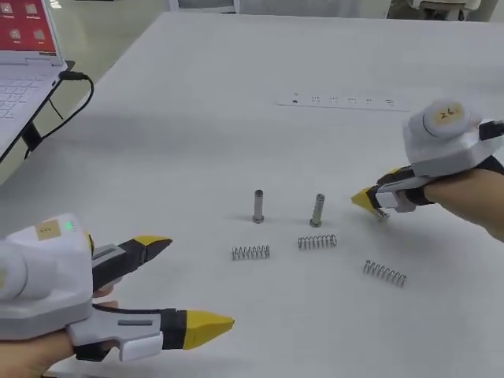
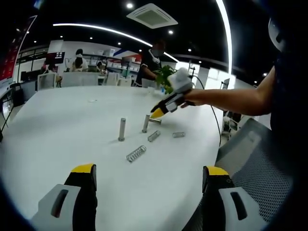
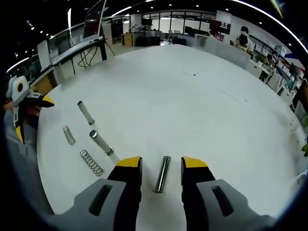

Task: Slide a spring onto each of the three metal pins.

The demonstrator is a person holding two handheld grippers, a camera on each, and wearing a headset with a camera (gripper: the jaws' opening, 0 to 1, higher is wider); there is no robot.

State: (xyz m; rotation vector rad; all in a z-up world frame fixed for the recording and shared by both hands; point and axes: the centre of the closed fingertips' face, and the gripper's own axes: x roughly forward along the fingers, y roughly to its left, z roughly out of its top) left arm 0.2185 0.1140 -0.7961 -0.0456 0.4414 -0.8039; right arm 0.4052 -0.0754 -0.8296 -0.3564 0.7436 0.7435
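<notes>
Two metal pins stand upright on the white table, one on the left [image 1: 258, 206] and one on the right [image 1: 317, 210]. A third pin [image 3: 161, 174] lies flat between the jaws of my right gripper [image 3: 161, 166], which is open with a gap on each side of the pin. In the head view that gripper [image 1: 366, 201] sits low, just right of the standing pins. Three springs lie in front of the pins: left [image 1: 250, 252], middle [image 1: 317, 242] and right [image 1: 384, 272]. My left gripper [image 1: 197, 282] hovers open and holds nothing near the front left edge.
A laptop [image 1: 24, 47] with a black cable [image 1: 75, 79] sits at the far left. A flat white strip [image 1: 346, 101] lies behind the pins. A grey mesh chair [image 2: 255, 159] stands off the table edge. People are far in the background.
</notes>
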